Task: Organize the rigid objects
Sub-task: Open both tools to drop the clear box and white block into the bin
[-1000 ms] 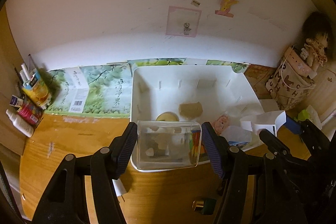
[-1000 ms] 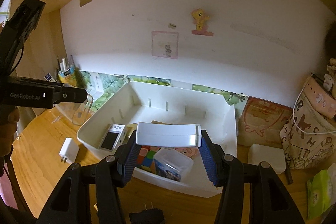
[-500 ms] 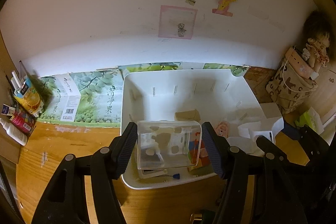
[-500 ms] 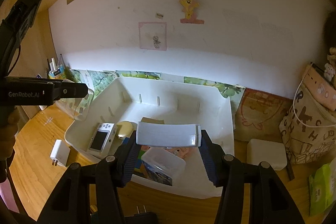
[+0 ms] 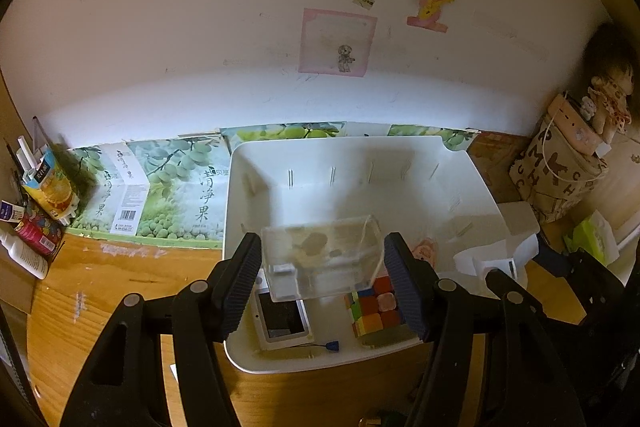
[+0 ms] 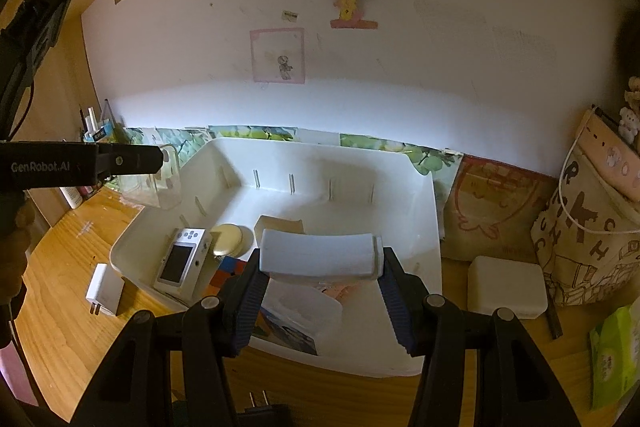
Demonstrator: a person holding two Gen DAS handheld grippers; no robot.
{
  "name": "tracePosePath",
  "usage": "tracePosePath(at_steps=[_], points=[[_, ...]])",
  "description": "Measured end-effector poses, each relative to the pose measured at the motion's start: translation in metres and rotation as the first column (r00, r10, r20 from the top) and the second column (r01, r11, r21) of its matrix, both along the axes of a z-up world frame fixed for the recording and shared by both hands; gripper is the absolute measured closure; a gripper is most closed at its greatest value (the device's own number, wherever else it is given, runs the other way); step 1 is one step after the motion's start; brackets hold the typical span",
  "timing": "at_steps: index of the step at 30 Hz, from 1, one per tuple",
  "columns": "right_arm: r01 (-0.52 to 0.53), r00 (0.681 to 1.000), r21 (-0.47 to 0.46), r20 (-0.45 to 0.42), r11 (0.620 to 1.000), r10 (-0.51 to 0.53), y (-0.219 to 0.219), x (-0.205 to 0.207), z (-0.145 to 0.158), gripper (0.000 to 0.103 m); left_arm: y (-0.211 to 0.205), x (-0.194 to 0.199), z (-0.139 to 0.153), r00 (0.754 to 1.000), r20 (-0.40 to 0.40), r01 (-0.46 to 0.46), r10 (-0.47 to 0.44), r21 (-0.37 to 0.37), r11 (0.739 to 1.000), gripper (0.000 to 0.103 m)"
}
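The left gripper [image 5: 324, 279] has its fingers [image 5: 240, 283] clamped on a clear box [image 5: 322, 261], one pad on each side wall, holding it above the near left part of the white bin [image 5: 240, 187]. The right gripper [image 6: 320, 285] grips a white case [image 6: 320, 253] across its ends, above the bin's near middle. Below in the bin lie a camera [image 6: 182, 259], a cube [image 5: 374, 309] (colours mixed) and a lidded tub [image 6: 298, 311]. A charger [image 6: 104, 289] sits on the bench [image 6: 60, 307].
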State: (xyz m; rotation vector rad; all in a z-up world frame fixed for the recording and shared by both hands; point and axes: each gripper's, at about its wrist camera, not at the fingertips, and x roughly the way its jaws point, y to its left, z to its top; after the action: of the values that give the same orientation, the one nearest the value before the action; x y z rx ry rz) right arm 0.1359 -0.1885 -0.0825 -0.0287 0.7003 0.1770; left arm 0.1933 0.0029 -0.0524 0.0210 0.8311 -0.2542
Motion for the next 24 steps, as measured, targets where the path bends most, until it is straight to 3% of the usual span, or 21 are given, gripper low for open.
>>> tracePosePath(at_steps=[2,5,24], points=[[0.004,1.000,0.003,-0.002,1.000,-0.004,-0.001,0.000,0.000,0.043,-0.001,0.000,0.001,1.000,0.004,-0.004,0.004,0.006,1.000,0.024],[0.004,1.000,0.016,0.007,1.000,-0.004,-0.002,0.000,0.002,0.033,0.000,-0.001,0.004,1.000,0.016,-0.011,0.011,0.006,1.000,0.022],[-0.020,0.998,0.024,0.052,1.000,0.018,-0.010,-0.018,0.025,0.024,0.003,-0.035,0.028,0.991,0.064,-0.120,0.119,0.004,0.993,0.022]])
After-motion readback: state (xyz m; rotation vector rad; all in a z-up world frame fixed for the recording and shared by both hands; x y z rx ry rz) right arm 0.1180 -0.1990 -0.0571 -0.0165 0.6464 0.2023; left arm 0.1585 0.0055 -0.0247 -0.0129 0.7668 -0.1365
